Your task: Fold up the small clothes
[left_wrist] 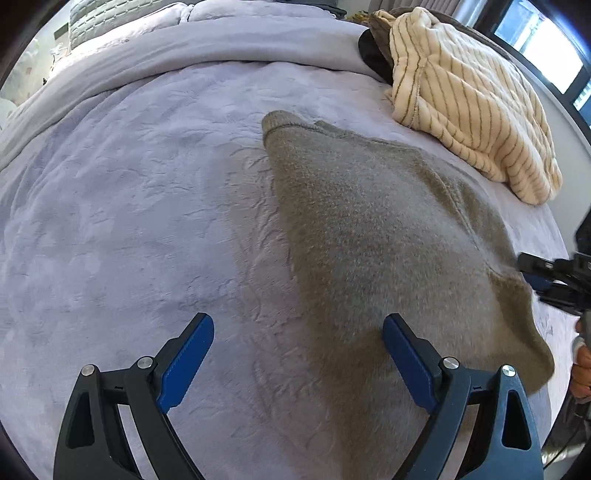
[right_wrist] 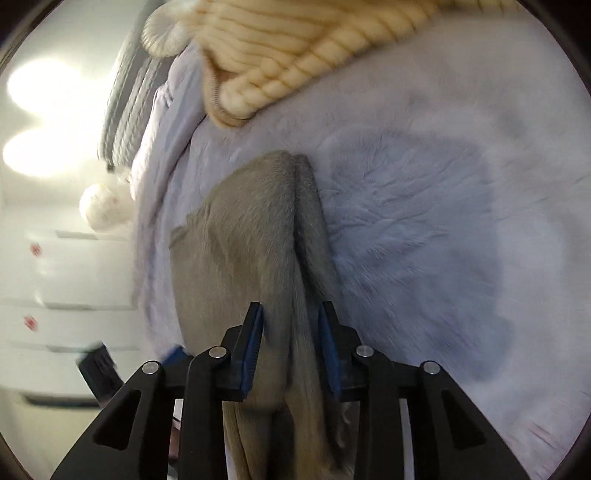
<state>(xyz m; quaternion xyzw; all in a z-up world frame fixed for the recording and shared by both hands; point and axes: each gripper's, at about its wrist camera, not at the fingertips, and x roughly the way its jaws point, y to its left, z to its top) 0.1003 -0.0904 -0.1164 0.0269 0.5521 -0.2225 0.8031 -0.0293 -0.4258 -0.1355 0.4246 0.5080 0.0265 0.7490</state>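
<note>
A grey-brown fuzzy garment point(left_wrist: 376, 236) lies spread on the lavender bed cover point(left_wrist: 129, 206). My left gripper point(left_wrist: 298, 332) is open and empty, just above the garment's near left edge. My right gripper point(right_wrist: 291, 325) is rolled on its side and closed around a bunched fold of the same garment point(right_wrist: 251, 236), with the cloth hanging between the fingers point(right_wrist: 255, 332). The right gripper also shows at the right edge of the left wrist view point(left_wrist: 554, 280), at the garment's right side.
A cream striped fleece garment point(left_wrist: 469, 103) lies heaped at the far right of the bed, also in the right wrist view point(right_wrist: 295, 48). A dark item point(left_wrist: 373, 51) lies behind it. Pillows point(left_wrist: 110, 14) lie at the head. White drawers point(right_wrist: 74, 280) stand beside the bed.
</note>
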